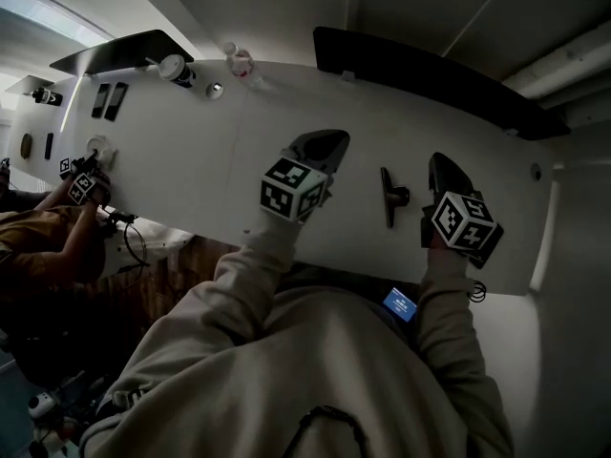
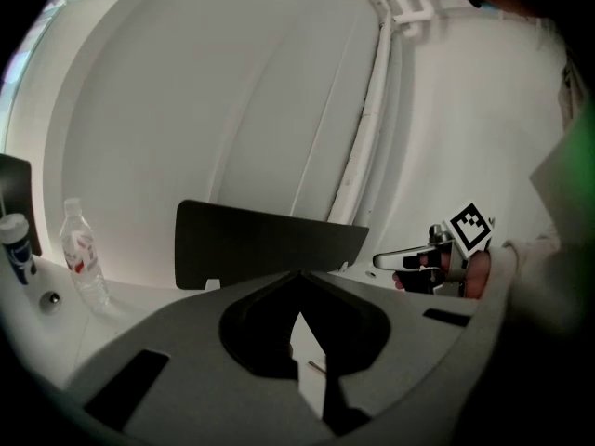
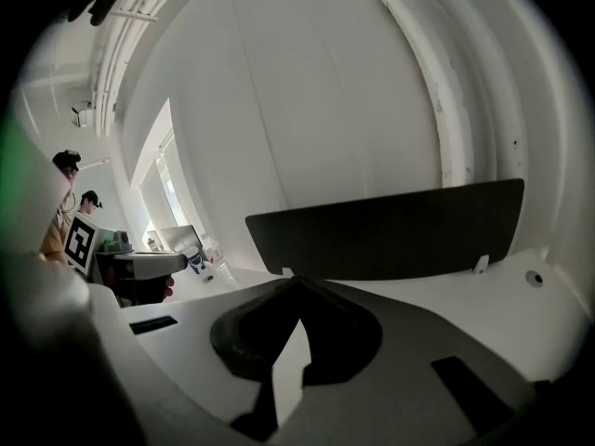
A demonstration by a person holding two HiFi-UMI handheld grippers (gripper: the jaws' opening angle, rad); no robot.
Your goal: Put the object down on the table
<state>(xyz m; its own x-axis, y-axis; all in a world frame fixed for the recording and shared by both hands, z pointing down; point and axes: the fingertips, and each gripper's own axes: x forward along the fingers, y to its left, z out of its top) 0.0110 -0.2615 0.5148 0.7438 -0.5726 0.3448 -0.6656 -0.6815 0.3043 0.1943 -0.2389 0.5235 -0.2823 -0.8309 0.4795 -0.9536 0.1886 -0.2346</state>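
Hovering closed, empty — L+R hand-held grippers (image 1: 323, 143) (image 1: 445, 167).

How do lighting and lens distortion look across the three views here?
Head view: dim, underexposed; the white table reads grey and runs tilted. Left gripper view: heavy fisheye bends the wall conduit; black vignette, green cast at right edge. Right gripper view: same fisheye and vignette, green cast at left, bright opening washed out.

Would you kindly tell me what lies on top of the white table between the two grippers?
A small dark T-shaped object lies flat on the white table, touching neither the left gripper nor the right gripper. The person's sleeves cover part of the table's near edge.
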